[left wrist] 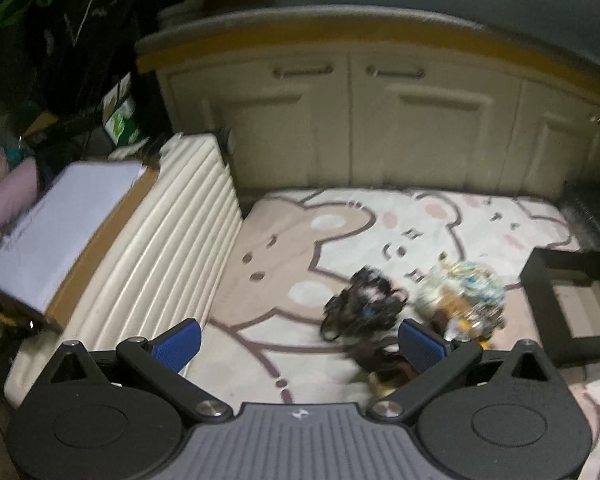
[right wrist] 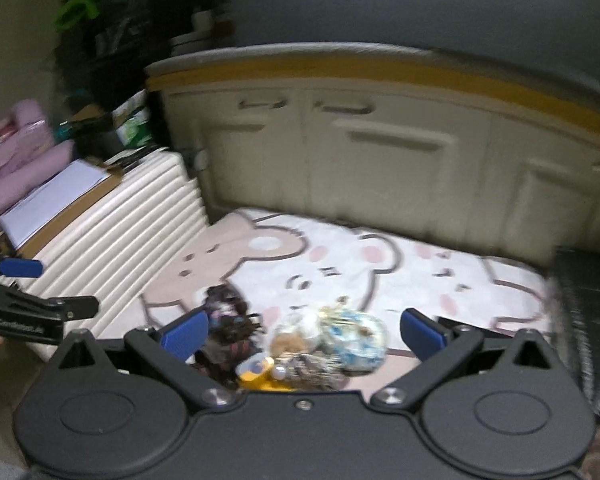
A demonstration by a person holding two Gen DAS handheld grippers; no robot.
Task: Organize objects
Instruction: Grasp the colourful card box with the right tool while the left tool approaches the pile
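Blue pads on the left hand-held gripper (left wrist: 300, 346) stand wide apart with nothing between them, held over a bear-print mat (left wrist: 284, 280) on the floor. Just ahead of its right finger lies a dark tangle of hair ties (left wrist: 362, 308), and beside that, further right, a pale heap of small trinkets (left wrist: 462, 300); the blur hides what each piece is. Together the two heaps stretch crosswise in front of the gripper, with no clear pointing end. A black open box (left wrist: 576, 304) sits to the gripper's far right, and a ribbed cream suitcase (left wrist: 160, 248) lies along its left.

From the right wrist view, the right hand-held gripper (right wrist: 304, 334) is also spread wide and holds nothing. The same hair ties (right wrist: 230, 324) lie just inside its left finger and the trinkets (right wrist: 332, 340) sit between the fingers, close below; whether the fingers touch them cannot be told. The left gripper's arm (right wrist: 40, 312) shows at its far left. Cream cupboard doors (right wrist: 380, 168) stand beyond the mat.
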